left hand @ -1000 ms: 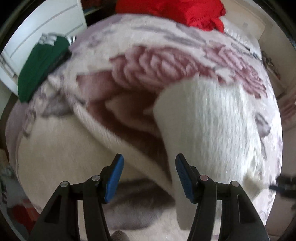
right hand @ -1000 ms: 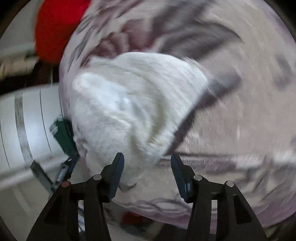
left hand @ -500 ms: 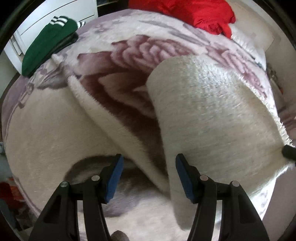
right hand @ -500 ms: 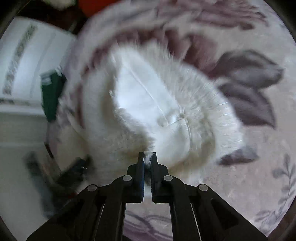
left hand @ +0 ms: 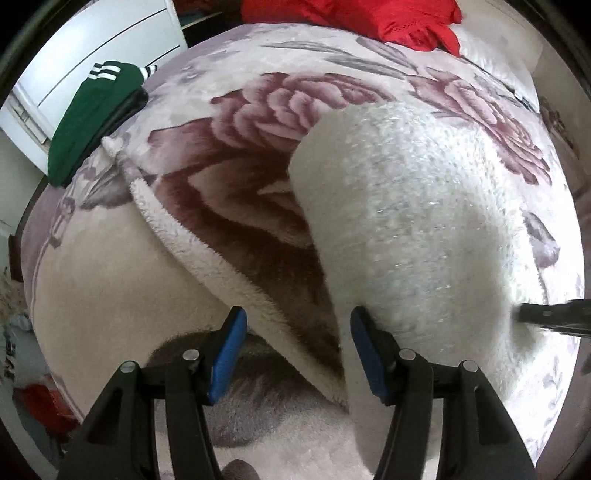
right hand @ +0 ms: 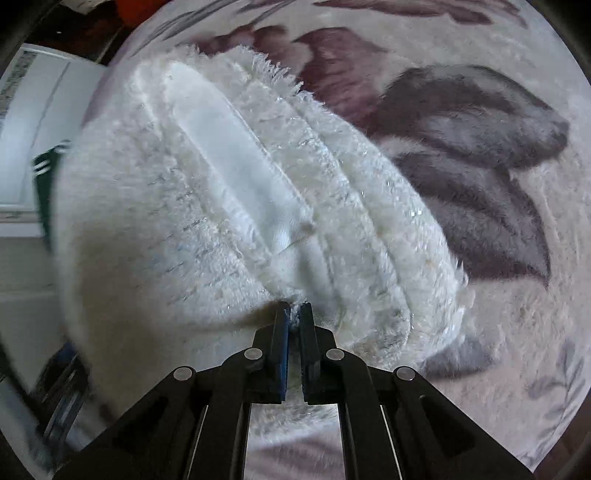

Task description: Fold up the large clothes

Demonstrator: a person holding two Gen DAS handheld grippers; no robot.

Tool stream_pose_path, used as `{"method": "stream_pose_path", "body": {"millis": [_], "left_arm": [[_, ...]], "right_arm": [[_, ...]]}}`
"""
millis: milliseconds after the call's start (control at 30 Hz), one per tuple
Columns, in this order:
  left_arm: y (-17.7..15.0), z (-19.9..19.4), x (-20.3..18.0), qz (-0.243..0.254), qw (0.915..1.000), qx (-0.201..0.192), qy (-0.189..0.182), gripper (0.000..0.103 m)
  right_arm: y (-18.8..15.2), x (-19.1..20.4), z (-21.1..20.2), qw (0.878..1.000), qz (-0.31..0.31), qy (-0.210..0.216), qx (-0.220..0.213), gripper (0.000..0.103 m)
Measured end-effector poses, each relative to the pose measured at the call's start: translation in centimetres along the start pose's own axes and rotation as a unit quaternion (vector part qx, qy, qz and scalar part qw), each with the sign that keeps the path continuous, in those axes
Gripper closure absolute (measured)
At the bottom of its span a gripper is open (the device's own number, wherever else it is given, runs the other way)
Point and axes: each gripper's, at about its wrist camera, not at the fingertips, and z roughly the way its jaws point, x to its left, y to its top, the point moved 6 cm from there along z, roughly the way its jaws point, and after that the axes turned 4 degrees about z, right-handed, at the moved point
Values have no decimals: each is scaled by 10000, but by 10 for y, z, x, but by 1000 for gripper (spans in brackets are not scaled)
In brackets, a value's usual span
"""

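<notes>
A: What has changed in the last second?

B: The right gripper (right hand: 294, 314), wide open a second ago, was closed half a second ago and is now seen pinched on the fluffy white edge of the blanket (left hand: 406, 221). That edge has been lifted and carried over, so the white underside is turned up above the floral face.

A: And the left gripper (left hand: 295, 354)?

B: It is held wide open as before, with nothing gripped. A folded ridge of the blanket is seen between its blue fingers (left hand: 229, 354), but it cannot be told whether they are touched by it.

A: Where is the blanket?

B: It is spread over the bed (left hand: 498, 55), with one corner raised by the right gripper, whose tip is seen at the right margin of the left view.

A: What is meant for the task?

B: A first fold is judged to be under way. A second grip by the left gripper is likely needed so the edge can be drawn over evenly.

A: What else is around?

B: A green garment (left hand: 88, 122) with white stripes is draped at the bed's far left edge, and a red cloth (left hand: 351, 14) is piled at the far end. White drawers (left hand: 92, 37) are seen beyond. If the fold is carried far enough, the red cloth may be covered or caught. The blanket's thickness may also make a flat crease difficult.
</notes>
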Motion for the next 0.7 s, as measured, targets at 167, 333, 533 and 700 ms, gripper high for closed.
{"method": "stream_pose_path", "body": {"millis": [167,333,533,700], "left_arm": [[-2,10,0,11,9998,97,148,47],[-1,4,-2,174,9993,33,316,47],[0,4,1,213,9988,35,436,47],[4,0,8,106,9990,0,431,47]], "right_arm": [[7,-10,-37,9994,-103,293,-183,50],[49,-15,-34,9982,25,310,-513,50],[71,29,-1,9971,-562,68,-510,86],[75,54,-52,9869,-597,-24,-1497,95]]}}
